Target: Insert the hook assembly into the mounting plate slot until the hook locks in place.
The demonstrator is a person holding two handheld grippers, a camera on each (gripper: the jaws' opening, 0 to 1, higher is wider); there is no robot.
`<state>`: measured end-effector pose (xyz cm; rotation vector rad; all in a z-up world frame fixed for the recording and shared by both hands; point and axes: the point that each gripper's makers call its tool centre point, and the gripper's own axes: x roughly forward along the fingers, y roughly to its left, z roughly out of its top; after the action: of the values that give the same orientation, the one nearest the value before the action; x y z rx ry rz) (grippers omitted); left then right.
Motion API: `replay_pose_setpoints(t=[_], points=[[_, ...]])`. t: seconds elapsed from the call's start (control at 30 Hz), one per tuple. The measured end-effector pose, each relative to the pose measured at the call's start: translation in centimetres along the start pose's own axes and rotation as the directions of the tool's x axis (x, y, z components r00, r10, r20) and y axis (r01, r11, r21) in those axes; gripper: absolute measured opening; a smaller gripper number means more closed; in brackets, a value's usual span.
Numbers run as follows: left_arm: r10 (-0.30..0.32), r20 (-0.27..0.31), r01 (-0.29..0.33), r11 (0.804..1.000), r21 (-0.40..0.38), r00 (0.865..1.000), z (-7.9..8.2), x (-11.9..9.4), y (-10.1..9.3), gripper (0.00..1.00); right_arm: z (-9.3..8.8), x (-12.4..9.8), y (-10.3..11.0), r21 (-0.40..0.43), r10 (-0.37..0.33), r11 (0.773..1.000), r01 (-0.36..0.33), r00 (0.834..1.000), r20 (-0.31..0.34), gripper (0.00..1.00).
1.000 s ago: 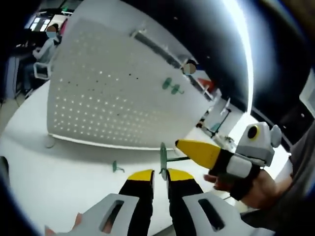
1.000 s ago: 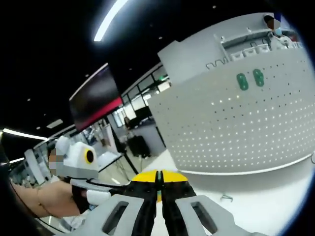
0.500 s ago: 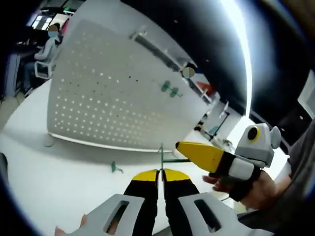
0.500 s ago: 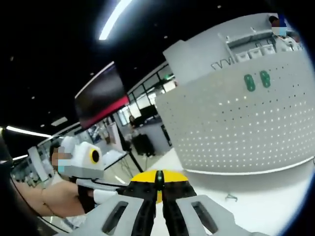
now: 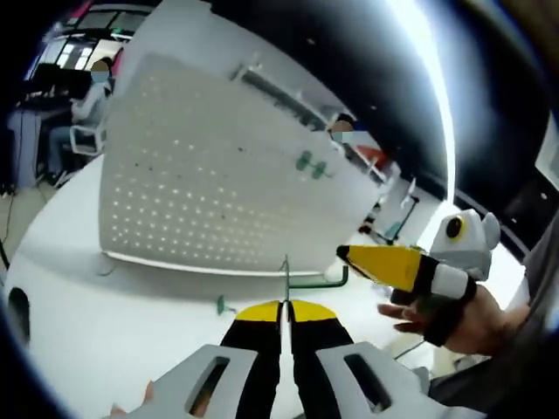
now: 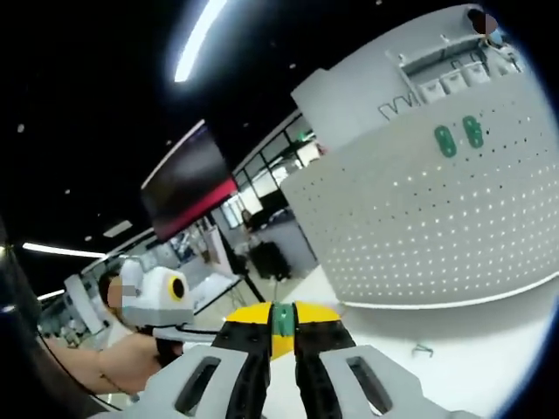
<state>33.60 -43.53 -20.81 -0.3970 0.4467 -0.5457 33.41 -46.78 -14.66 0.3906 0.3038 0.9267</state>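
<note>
My left gripper [image 5: 286, 307] is shut on the thin flat plate of a green hook [image 5: 314, 281], whose rod runs right to an upturned end. The right gripper [image 5: 342, 253] comes in from the right in a person's hand, its yellow tip just above that end. In the right gripper view my right gripper [image 6: 281, 321] has its jaws a little apart, with a green piece [image 6: 281, 323] showing between them. The white perforated mounting plate [image 5: 201, 201] [image 6: 437, 227] stands upright behind, with two green hooks [image 5: 310, 164] [image 6: 458, 137] mounted on it. The left gripper [image 6: 162, 297] shows at the left.
A small loose green hook [image 5: 223, 304] [image 6: 424, 351] lies on the white table [image 5: 105, 314] in front of the plate. The person's hand [image 5: 458, 319] and sleeve are at the right. Another person sits far behind at the left, among desks.
My left gripper closed on the hook's plate. The right gripper has drawn back along the rod to its end, and its jaws have parted slightly.
</note>
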Motion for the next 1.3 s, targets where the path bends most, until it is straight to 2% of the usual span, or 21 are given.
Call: replay_pose_setpoints(t=[0.27,0.37,0.43,0.6,0.77,0.93,1.3], points=[[0.041,0.031,-0.045,0.992,0.116,0.999,1.1,-0.5,0.0,0.02,0.0,-1.2,0.0,-0.032,-0.005,0.999,0.005,1.000,-0.005,0.08],[0.031,0.052,-0.038,0.990,0.139,0.998,1.7,-0.6,-0.6,0.02,-0.4,-1.1,0.1,-0.022,-0.001,1.000,0.001,1.000,-0.009,0.09],[0.033,0.056,-0.041,0.986,0.165,0.998,1.8,-0.6,-0.8,0.02,-0.8,-1.0,0.3,-0.046,-0.002,0.999,0.001,1.000,-0.028,0.09],[0.017,0.067,-0.029,0.981,0.192,0.998,1.9,-0.5,-1.8,0.02,-0.5,-0.6,0.7,-0.036,0.011,0.999,-0.012,1.000,-0.018,0.09],[0.002,0.076,-0.022,0.966,0.259,0.997,2.2,-0.4,-3.0,0.02,-0.5,-0.2,1.0,-0.029,0.023,0.999,-0.024,1.000,-0.015,0.09],[-0.012,0.086,-0.012,0.962,0.274,0.996,2.4,-0.4,-3.6,0.02,-0.6,-0.1,1.0,-0.051,0.026,0.998,-0.027,0.999,-0.019,0.08],[-0.013,0.095,-0.017,0.951,0.310,0.995,2.5,-0.4,-4.0,0.02,-0.4,0.0,0.8,-0.038,0.020,0.999,-0.020,1.000,-0.009,0.04]])
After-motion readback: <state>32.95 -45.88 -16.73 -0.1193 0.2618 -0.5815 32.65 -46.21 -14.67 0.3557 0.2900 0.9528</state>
